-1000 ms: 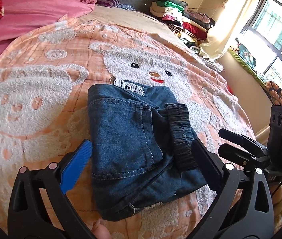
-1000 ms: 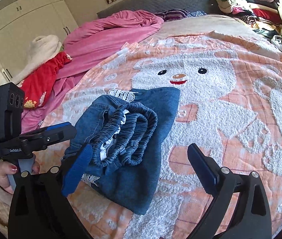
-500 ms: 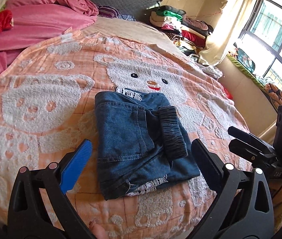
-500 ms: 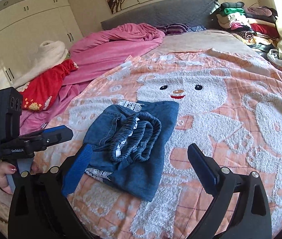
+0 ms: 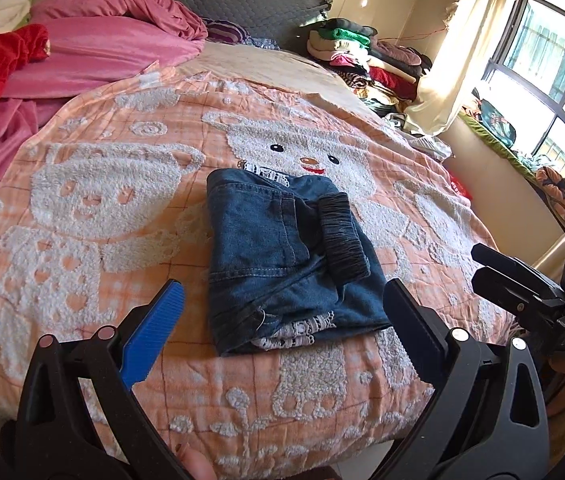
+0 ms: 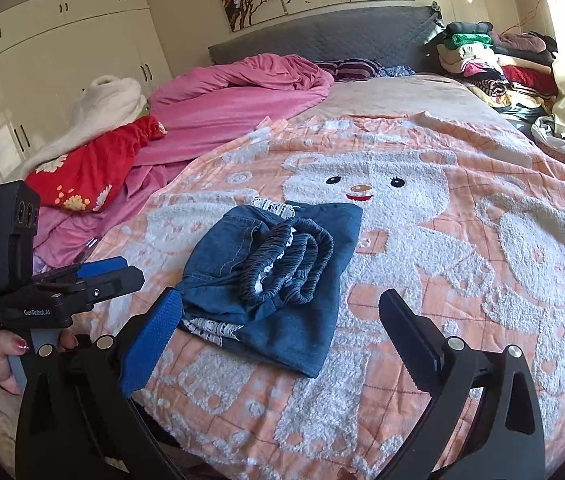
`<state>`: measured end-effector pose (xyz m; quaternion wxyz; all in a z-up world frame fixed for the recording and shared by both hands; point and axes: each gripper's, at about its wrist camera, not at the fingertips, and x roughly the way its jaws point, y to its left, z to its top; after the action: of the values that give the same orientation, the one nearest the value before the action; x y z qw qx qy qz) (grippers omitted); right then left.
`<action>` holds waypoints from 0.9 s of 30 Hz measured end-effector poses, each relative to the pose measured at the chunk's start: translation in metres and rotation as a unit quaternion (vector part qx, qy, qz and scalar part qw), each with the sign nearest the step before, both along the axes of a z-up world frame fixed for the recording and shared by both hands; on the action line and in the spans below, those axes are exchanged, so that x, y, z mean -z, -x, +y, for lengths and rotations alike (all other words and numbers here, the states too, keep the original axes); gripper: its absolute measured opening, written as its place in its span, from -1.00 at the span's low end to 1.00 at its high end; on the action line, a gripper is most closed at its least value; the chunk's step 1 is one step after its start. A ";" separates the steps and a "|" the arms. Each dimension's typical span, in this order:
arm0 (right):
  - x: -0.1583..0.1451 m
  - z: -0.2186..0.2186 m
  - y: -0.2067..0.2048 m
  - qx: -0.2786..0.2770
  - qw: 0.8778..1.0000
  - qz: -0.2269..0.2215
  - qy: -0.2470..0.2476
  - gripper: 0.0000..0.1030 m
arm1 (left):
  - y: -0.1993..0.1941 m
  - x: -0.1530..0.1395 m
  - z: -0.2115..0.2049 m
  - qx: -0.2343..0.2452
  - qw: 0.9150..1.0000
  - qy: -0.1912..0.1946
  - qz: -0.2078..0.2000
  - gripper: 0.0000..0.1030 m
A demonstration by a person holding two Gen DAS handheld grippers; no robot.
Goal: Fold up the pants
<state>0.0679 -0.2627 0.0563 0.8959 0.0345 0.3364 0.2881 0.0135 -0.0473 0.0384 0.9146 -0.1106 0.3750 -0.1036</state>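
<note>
Pants [image 5: 282, 256] folded on bed [image 5: 82, 208] | soft, light denim; grip layered edges | left hand-held gripper [image 5: 282, 344] wide, empty | right hand-held gripper [image 6: 282, 344] wide, empty

- home bedroom
- bed with peach bear-pattern terry blanket [image 6: 462, 168] and grey quilted padded headboard [image 6: 322, 36]
- rumpled pink duvet [image 6: 242, 92]
- cream built-in wardrobe doors [image 6: 62, 40]
- stacked folded clothes pile [image 5: 346, 44] by the sunlit window [image 5: 554, 68]

Both wrist views look down the bed from its foot, sharing the folded pants [image 5: 282, 256].
</note>
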 end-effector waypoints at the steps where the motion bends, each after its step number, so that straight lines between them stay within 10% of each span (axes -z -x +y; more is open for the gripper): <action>1: 0.001 0.000 0.002 0.002 1.000 0.001 0.002 0.91 | 0.002 0.001 0.000 -0.002 1.000 -0.001 0.001 0.81; 27: 0.020 -0.004 0.037 0.039 0.998 0.003 0.047 0.91 | 0.038 0.021 0.005 -0.023 0.999 -0.015 0.019 0.81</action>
<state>0.0312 -0.2662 0.0364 0.9061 0.0068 0.3507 0.2366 -0.0241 -0.0420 0.0171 0.9110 -0.1073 0.3911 -0.0751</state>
